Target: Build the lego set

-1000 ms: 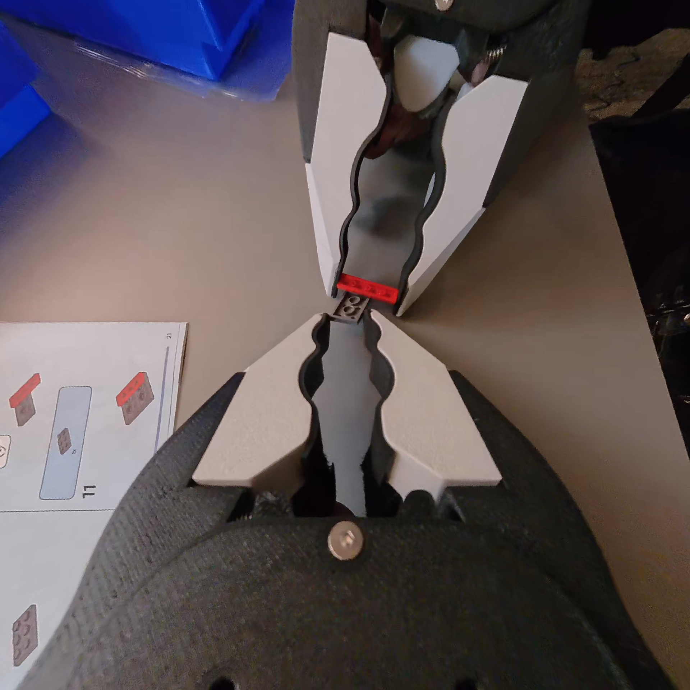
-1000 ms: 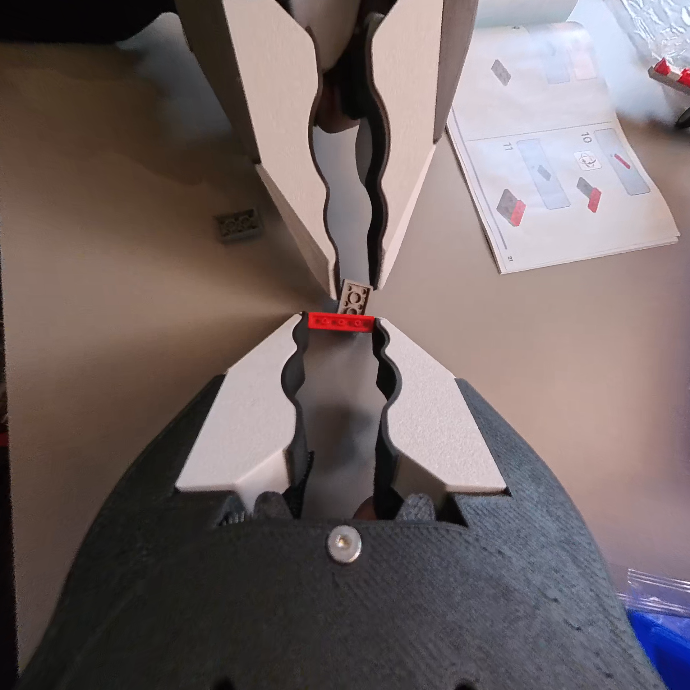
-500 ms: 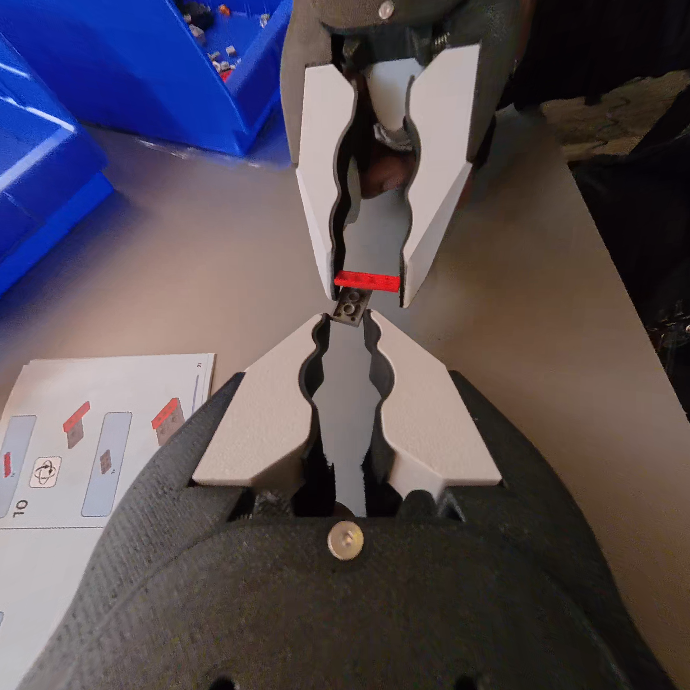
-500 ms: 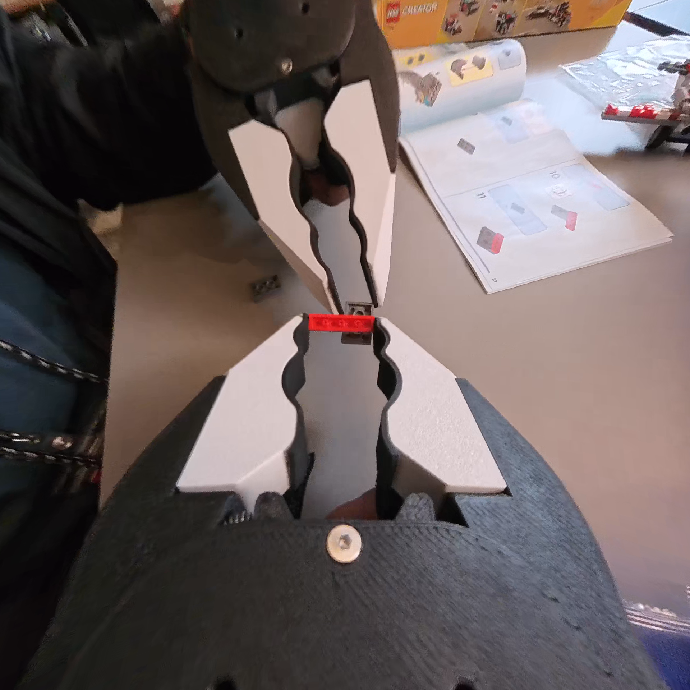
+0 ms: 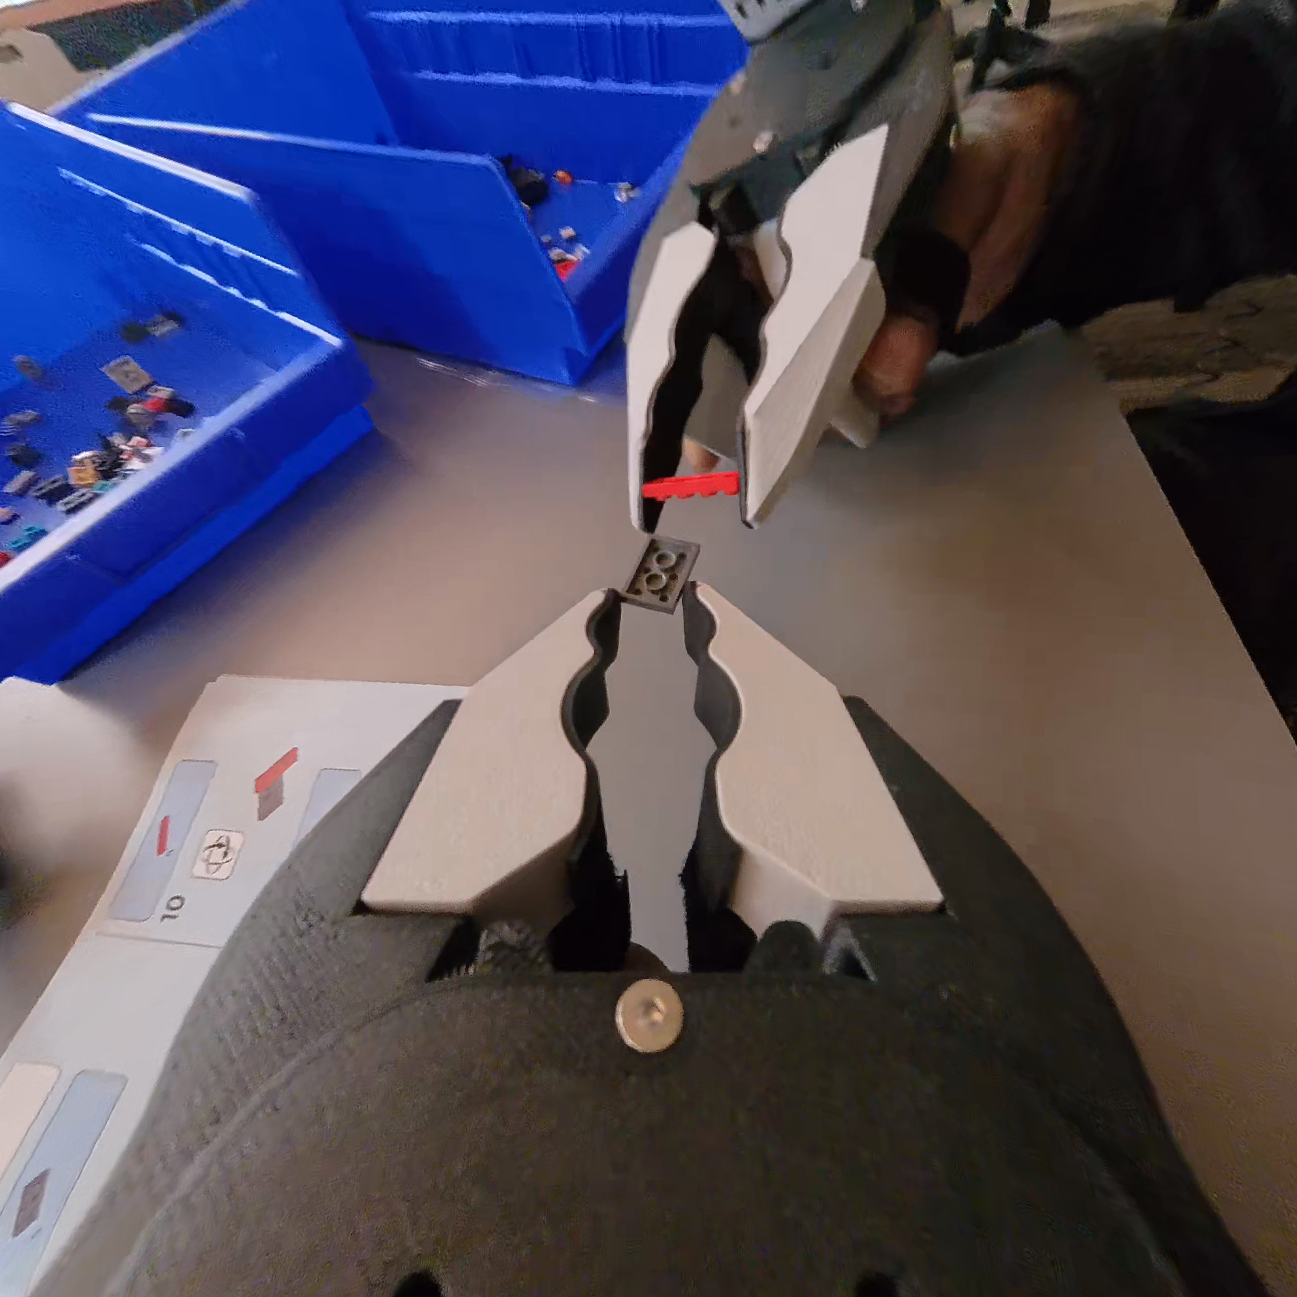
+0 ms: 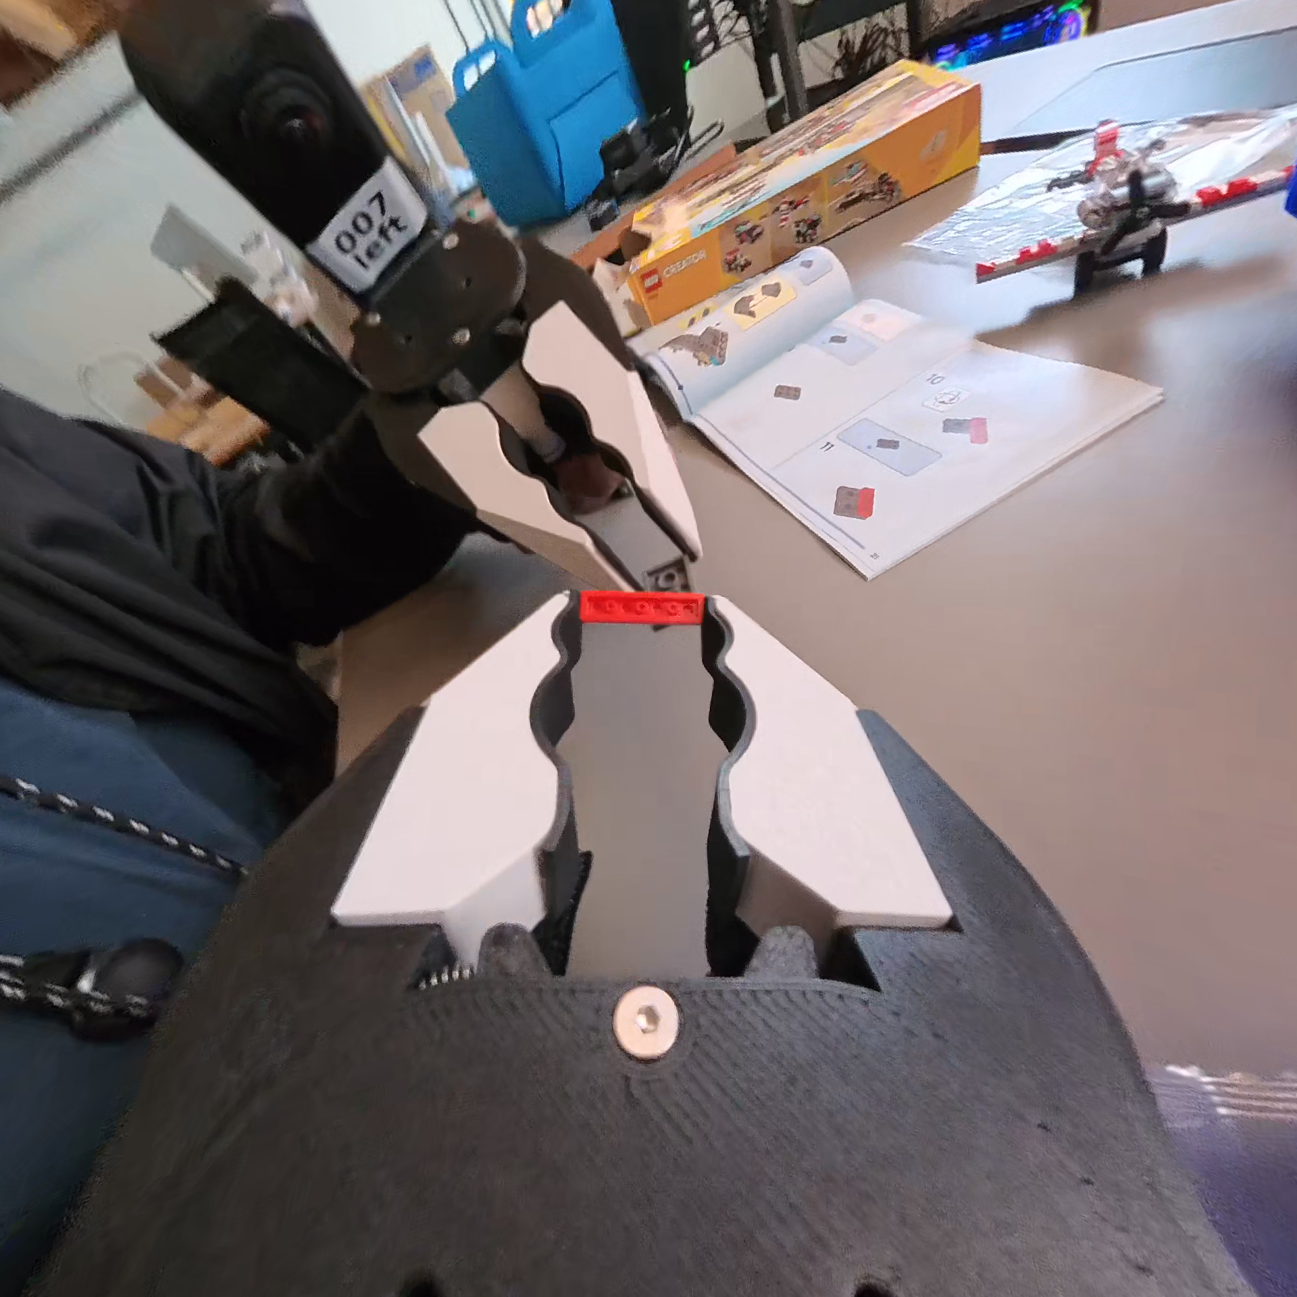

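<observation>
My left gripper (image 5: 653,596) is shut on a small grey plate (image 5: 660,574), held tilted above the table with its hollow underside showing. My right gripper (image 6: 642,608) is shut on a thin red plate (image 6: 642,608), held flat across its tips. In the left wrist view the right gripper (image 5: 691,505) hangs just above and beyond the grey plate, with the red plate (image 5: 691,486) a small gap away from it. In the right wrist view the left gripper (image 6: 667,572) comes in from the upper left, its grey plate (image 6: 670,579) just behind the red one.
Two blue bins (image 5: 435,210) with several loose pieces stand at the back left. The open instruction booklet (image 6: 905,435) lies on the grey table (image 5: 912,667). A yellow set box (image 6: 807,196) and a part-built plane model (image 6: 1123,203) stand beyond. The person's dark sleeve (image 6: 140,533) is at left. Less than 4 cm separates the two grippers' tips.
Both grippers have lifted and tilted up from the table, keeping their plates. The red and grey plates, touching before, now stand slightly apart.
</observation>
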`<state>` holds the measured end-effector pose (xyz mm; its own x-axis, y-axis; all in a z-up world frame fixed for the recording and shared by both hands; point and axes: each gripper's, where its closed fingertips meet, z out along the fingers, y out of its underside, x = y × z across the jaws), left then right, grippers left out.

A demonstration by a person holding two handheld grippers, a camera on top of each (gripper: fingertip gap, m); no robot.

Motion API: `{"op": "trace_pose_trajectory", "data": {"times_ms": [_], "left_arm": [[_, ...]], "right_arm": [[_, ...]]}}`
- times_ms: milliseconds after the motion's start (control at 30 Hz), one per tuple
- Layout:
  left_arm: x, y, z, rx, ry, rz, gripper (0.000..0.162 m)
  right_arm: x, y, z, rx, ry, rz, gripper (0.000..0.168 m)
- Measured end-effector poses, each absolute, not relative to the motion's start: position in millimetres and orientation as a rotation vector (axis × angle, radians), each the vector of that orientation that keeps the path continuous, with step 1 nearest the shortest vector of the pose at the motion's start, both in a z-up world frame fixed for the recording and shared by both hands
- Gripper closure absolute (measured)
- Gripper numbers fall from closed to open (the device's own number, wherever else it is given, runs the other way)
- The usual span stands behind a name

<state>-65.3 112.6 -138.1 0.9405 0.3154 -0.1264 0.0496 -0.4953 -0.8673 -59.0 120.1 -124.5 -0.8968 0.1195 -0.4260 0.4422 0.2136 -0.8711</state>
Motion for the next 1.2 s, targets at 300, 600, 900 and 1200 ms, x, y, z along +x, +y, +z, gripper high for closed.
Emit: {"op": "trace_pose_trajectory", "data": {"times_ms": [300,600,900,1200], "left_arm": [[-74.2,106.7,-117.7,-1.995,-0.313,0.397,0.145],[-72.1,114.0,-101.5,-1.898,-0.317,0.396,0.145],[-74.9,104.2,-120.5,-2.022,-0.294,0.431,0.145],[-72.9,106.0,-150.3,-2.132,-0.337,0.347,0.145]], "right_arm": [[-72.4,121.1,-110.3,0.892,1.758,-1.769,0.135],[-58.2,113.0,-96.9,0.869,1.58,-1.796,0.135],[-63.6,116.9,-101.5,0.888,1.646,-1.806,0.135],[-70.8,127.3,-133.5,0.977,1.928,-1.649,0.134]]}}
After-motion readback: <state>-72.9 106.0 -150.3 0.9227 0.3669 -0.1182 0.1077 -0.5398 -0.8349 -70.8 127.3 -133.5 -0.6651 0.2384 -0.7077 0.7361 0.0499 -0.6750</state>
